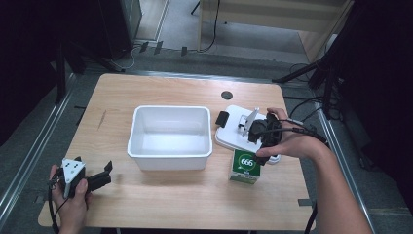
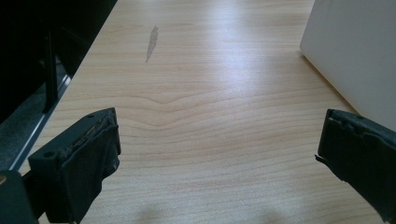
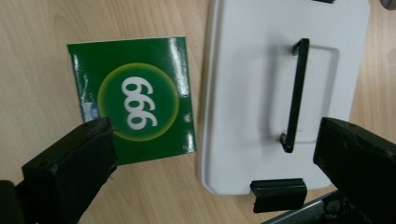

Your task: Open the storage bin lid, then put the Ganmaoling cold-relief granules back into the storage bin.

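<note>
Right gripper [image 1: 263, 141] sits right of centre in the high view, over the white lid [image 1: 234, 131] and the green box [image 1: 244, 166], held by the right hand [image 1: 287, 139]. Jaws wide apart, nothing between them. From the right gripper view: looking straight down, green box [image 3: 135, 109] with the "999" print lies flat on the bench [image 3: 32, 56] in the left half of the frame; white lid [image 3: 261, 93] with its black handle [image 3: 295, 95] fills the right half. Box and lid sit just beside each other, with a thin strip of bench between them. A black latch [image 3: 279, 193] sits on the lid's lower edge.

White bin [image 1: 170, 136] at centre of the high view, just left of the lid.

Left gripper [image 1: 92, 178] at lower left of the high view, in the left hand [image 1: 70, 200], low over the bench. Jaws apart, bare wood between them in the left gripper view; bin wall [image 2: 355, 51] at upper right of that frame.
</note>
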Tool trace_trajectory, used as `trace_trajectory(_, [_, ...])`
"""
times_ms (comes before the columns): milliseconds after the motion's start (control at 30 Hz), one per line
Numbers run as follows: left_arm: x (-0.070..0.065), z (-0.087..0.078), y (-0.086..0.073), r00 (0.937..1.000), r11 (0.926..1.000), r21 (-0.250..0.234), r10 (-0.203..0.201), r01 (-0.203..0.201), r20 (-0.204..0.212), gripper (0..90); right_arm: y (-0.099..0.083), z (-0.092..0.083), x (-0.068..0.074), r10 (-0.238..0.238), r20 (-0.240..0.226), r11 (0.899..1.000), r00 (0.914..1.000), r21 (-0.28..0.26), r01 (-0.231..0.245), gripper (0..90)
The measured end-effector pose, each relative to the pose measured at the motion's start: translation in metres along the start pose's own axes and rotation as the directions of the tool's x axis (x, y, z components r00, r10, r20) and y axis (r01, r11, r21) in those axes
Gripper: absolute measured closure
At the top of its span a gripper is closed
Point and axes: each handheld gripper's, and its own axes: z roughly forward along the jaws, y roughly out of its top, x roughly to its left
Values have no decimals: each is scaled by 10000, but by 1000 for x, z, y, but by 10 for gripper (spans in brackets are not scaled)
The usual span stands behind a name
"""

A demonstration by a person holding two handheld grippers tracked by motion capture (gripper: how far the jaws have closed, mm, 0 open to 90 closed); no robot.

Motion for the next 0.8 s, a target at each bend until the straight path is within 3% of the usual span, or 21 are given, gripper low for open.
trace_trajectory(367, [0, 0, 0, 10000, 10000, 36, 71, -71, -9, 0, -7, 10, 25, -171, -359, 9999, 9992, 2, 171, 0])
trace_trajectory(800, [-1, 0, 0, 10000, 10000, -2, 70, -70, 2, 0, -11, 32, 40, -300, -893, 9995, 9956, 58, 306, 0])
